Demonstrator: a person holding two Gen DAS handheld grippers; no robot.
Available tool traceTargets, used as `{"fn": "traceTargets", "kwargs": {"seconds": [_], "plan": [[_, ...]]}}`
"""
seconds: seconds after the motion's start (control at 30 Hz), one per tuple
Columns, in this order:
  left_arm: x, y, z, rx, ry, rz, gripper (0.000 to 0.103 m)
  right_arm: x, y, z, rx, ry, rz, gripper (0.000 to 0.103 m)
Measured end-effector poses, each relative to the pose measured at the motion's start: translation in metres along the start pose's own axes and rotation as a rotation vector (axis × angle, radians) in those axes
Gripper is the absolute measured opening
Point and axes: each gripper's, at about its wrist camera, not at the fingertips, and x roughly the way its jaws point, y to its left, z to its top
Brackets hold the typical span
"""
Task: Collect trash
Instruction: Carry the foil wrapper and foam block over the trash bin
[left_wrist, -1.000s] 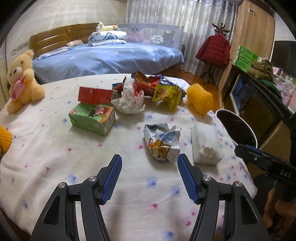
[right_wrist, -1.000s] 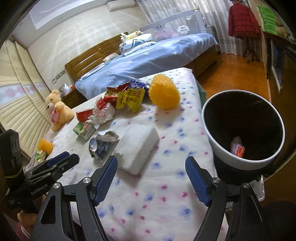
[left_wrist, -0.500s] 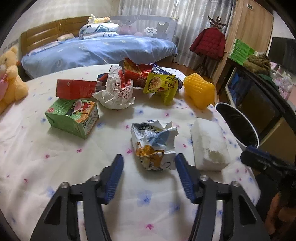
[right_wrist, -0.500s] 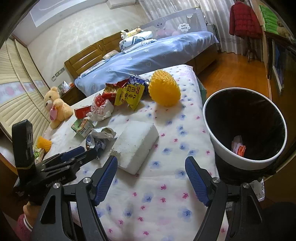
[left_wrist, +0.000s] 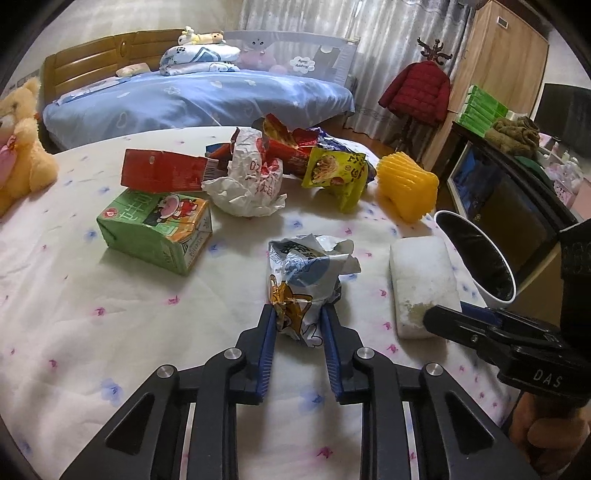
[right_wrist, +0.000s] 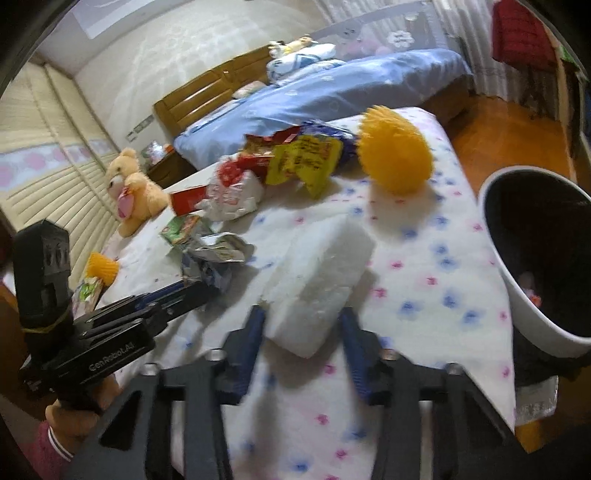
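Observation:
A crumpled blue-and-white snack wrapper lies on the flowered bed sheet. My left gripper is closing, and both blue pads press on the wrapper's near end. To its right lies a white foam block. In the right wrist view my right gripper is closing around the near end of that foam block, with the pads against its sides. A white bin with a dark inside stands off the bed's right edge, with a scrap at its bottom.
Farther back lie a green carton, a red carton, a crumpled white bag, a yellow noodle packet and a yellow spiky toy. A teddy bear sits at the far left.
Both grippers came forward and down onto the bed. The left jaws narrowed onto the wrapper and the right jaws narrowed onto the foam block.

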Motion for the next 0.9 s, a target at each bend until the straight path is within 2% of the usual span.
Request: {"fn": "traceTargets", "kwargs": {"seconds": [0.17, 0.6, 0.9], "plan": [[-0.002, -0.007, 0.002, 0.010, -0.003, -0.004, 0.023, -0.008, 0.003, 0.001, -0.036, -0.016, -0.023, 0.033], [-0.006, -0.053, 0.007, 0.094, -0.007, -0.042, 0.023, -0.047, -0.047, 0.002, 0.082, -0.078, -0.081, 0.033], [0.004, -0.089, 0.015, 0.156, -0.005, -0.077, 0.023, -0.073, -0.075, -0.001, 0.130, -0.122, -0.126, 0.033]]}}
